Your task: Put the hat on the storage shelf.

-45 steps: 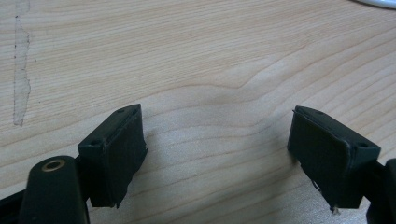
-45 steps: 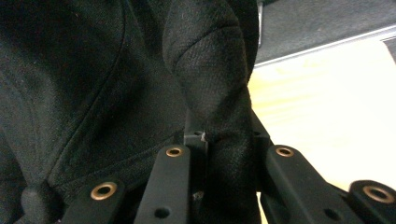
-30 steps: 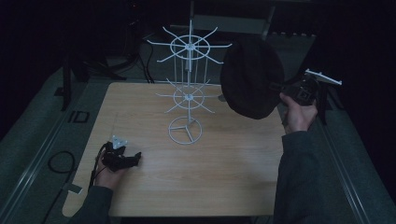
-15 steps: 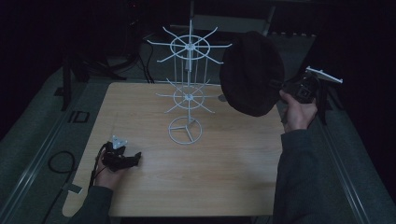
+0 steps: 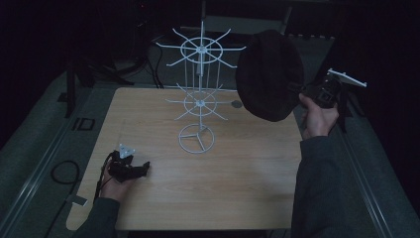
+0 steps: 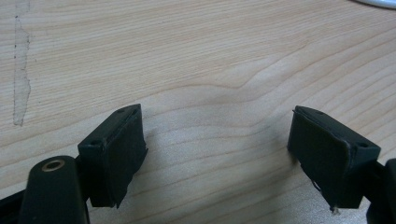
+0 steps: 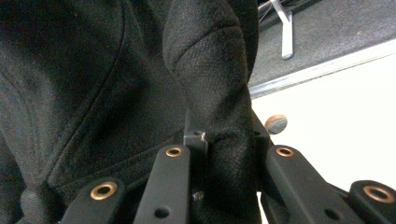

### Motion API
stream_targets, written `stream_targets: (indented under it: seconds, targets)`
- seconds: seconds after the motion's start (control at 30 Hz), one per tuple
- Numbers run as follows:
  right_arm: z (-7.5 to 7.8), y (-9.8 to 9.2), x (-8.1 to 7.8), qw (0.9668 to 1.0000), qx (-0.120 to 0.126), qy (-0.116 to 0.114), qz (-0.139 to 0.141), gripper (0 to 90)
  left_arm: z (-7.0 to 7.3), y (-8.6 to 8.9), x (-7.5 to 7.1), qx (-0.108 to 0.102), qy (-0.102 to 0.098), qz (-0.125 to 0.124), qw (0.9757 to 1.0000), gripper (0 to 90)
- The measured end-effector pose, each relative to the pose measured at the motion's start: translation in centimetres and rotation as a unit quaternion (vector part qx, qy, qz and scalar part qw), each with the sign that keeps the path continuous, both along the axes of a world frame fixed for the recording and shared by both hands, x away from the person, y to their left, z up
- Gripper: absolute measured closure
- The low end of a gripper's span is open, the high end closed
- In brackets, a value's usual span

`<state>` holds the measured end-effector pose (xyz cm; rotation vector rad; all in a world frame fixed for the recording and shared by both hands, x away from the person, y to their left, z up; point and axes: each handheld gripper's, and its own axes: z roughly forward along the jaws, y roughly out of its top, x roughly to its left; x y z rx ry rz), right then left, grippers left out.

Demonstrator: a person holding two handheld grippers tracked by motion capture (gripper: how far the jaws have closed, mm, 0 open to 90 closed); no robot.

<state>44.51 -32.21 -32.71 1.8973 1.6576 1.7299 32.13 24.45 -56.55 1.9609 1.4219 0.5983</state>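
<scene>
A black cloth cap (image 5: 270,74) hangs in the air at the right, above the table's far right corner, beside the top ring of a white wire display rack (image 5: 199,94). My right gripper (image 5: 303,89) is shut on a fold of the cap (image 7: 219,93), and its jaws pinch the cloth between them (image 7: 227,154). My left gripper (image 5: 143,168) rests low on the wooden table (image 5: 237,178) at the front left. It stands open (image 6: 217,154), with bare wood between its fingers (image 6: 116,149).
The rack has two tiers of spokes and a round base (image 5: 195,139) near the table's middle. A small round disc (image 5: 237,104) lies on the table behind the rack, seen also as a disc (image 7: 275,124) past the cap. Dark floor surrounds the table.
The cap and my right gripper have risen slightly and moved a little toward the rack's top ring. The left gripper has stayed put.
</scene>
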Motion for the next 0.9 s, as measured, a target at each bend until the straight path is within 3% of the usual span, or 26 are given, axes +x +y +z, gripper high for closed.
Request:
stream_targets:
  seconds: [0.17, 0.4, 0.9]
  targets:
    - [0.3, -0.4, -0.1, 1.0, 0.005, -0.004, -0.001, 77.7, 0.0, 0.0, 0.0, 0.0, 0.0, 0.0, 1.0, 19.3]
    - [0.6, -0.8, -0.1, 0.9995, 0.03, -0.008, 0.005, 77.7, 0.0, 0.0, 0.0, 0.0, 0.0, 0.0, 1.0, 19.3]
    - [1.4, -0.9, -0.3, 0.9986, 0.048, -0.023, 0.01, 77.7, 0.0, 0.0, 0.0, 0.0, 0.001, -0.001, 1.0, 19.3]
